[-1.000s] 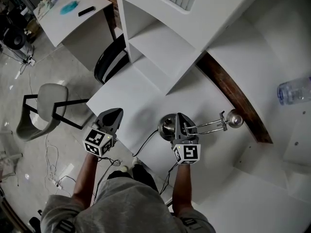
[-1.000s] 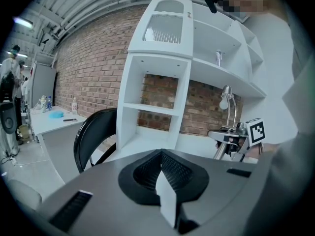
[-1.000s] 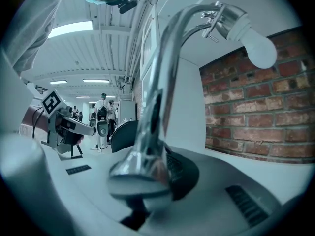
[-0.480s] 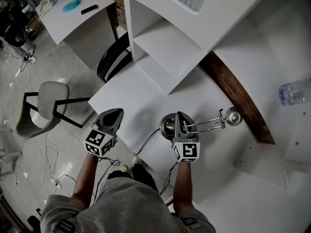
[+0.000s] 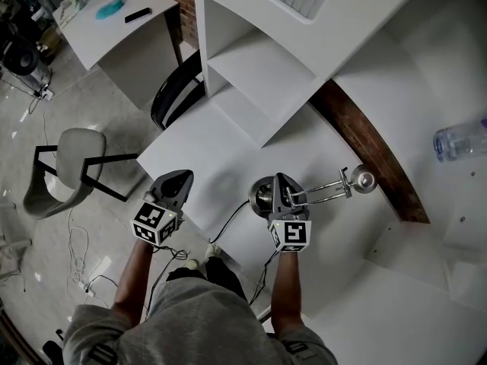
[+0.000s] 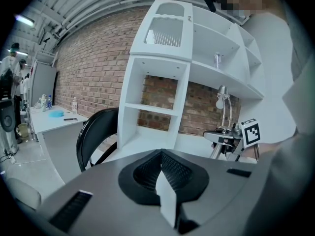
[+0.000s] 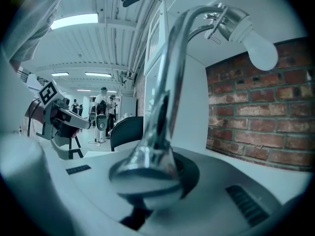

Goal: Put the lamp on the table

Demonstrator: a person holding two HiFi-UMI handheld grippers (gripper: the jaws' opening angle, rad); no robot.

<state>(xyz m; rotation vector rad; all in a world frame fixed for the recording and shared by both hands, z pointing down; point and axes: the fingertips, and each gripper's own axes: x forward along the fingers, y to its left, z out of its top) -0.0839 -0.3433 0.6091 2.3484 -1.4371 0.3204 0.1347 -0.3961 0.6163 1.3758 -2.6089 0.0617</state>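
A chrome desk lamp [image 5: 262, 195] is over the white table [image 5: 205, 150], its base toward me and its arm reaching right to the lamp head [image 5: 366, 180]. My right gripper [image 5: 283, 192] is shut on the lamp's stem just above the base. In the right gripper view the stem [image 7: 167, 92] rises from the right gripper [image 7: 147, 200] and curves to the white bulb [image 7: 261, 50]. My left gripper [image 5: 179, 179] hovers at the table's near left edge, shut and empty. From the left gripper [image 6: 165, 181] I see the lamp [image 6: 224, 100] at the right.
A white shelf unit [image 5: 259, 59] stands at the back of the table. A black chair [image 5: 171, 97] is tucked at its left, with a grey chair [image 5: 65, 166] on the floor. The lamp's cable [image 5: 228, 219] trails off the front edge. A water bottle [image 5: 460, 139] lies at far right.
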